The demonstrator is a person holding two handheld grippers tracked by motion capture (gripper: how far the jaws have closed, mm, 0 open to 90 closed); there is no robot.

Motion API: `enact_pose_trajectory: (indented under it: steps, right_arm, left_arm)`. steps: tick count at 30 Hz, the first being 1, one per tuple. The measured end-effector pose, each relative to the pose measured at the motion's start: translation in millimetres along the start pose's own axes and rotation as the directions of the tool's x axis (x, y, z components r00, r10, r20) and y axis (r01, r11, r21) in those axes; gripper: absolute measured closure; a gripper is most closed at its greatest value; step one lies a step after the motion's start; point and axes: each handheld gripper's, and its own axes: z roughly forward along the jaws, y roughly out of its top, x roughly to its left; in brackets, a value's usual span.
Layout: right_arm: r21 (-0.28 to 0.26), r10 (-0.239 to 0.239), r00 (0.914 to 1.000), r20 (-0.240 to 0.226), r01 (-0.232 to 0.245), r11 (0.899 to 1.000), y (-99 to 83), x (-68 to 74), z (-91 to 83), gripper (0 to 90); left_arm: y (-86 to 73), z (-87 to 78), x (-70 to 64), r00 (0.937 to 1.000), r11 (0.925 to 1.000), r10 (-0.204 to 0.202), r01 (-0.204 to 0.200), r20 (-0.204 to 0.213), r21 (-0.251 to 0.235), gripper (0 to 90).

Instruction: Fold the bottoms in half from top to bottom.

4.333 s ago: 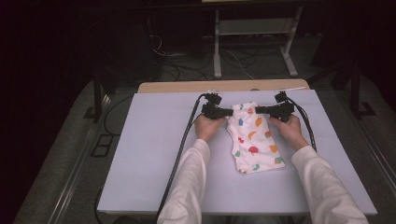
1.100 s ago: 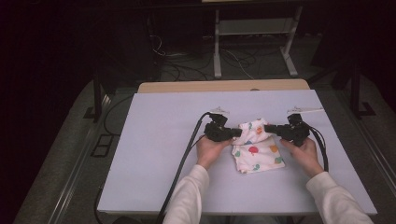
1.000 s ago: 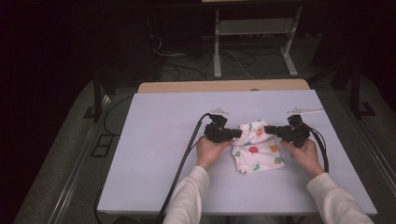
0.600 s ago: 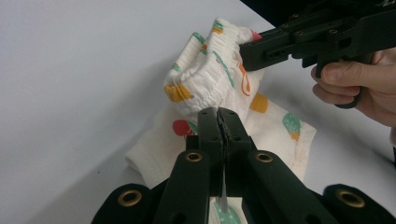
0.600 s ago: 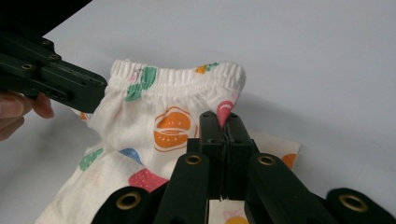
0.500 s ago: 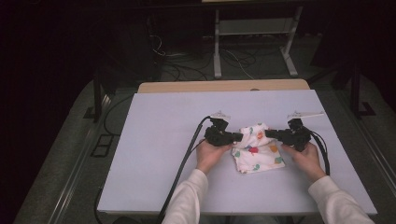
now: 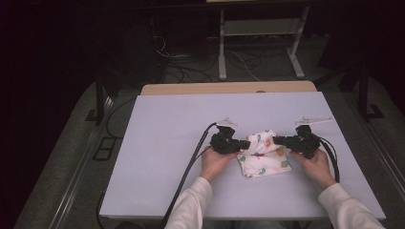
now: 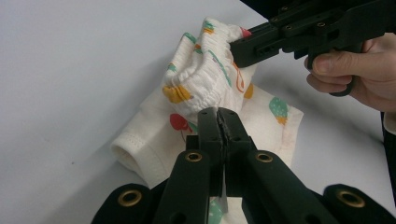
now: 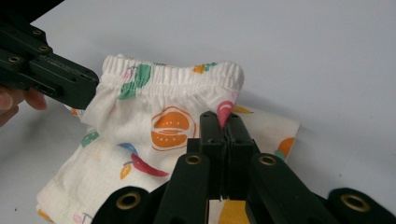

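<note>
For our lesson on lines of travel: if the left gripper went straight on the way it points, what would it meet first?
The left gripper, shut on the white fruit-print cloth shorts, would push into their gathered waistband; beyond, probably the right gripper.

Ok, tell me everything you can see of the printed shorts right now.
The shorts are small, white, soft knit cloth printed with oranges, red chillies and green shapes. They have a gathered elastic waistband and stitched leg hems. The lower part lies flat on the pale table; the waistband end is lifted and bunched. The left gripper and right gripper each pinch one side of it, jaws closed on the cloth.
</note>
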Motion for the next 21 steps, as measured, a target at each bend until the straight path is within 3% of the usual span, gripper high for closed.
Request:
enact_pose_trajectory:
  steps: [7,14,21]
  right_arm:
    - [0.014,0.020,0.9998,0.005,-0.020,1.000,-6.0,4.2,-2.4,83.5]
    - [0.044,0.049,0.9983,-0.030,-0.048,0.998,-10.8,8.6,-9.5,61.4]
    - [0.006,0.067,0.9953,-0.069,-0.067,0.998,-8.6,12.0,-15.5,50.9]
  left_arm:
    - [-2.5,2.7,-5.9,0.9976,0.9971,0.069,-0.069,0.005,0.031,88.5]
    - [-5.3,5.5,-9.7,0.9908,0.9891,0.134,-0.135,0.018,0.059,88.5]
    - [-6.1,5.9,-13.2,0.9826,0.9801,0.183,-0.185,0.028,0.072,88.5]
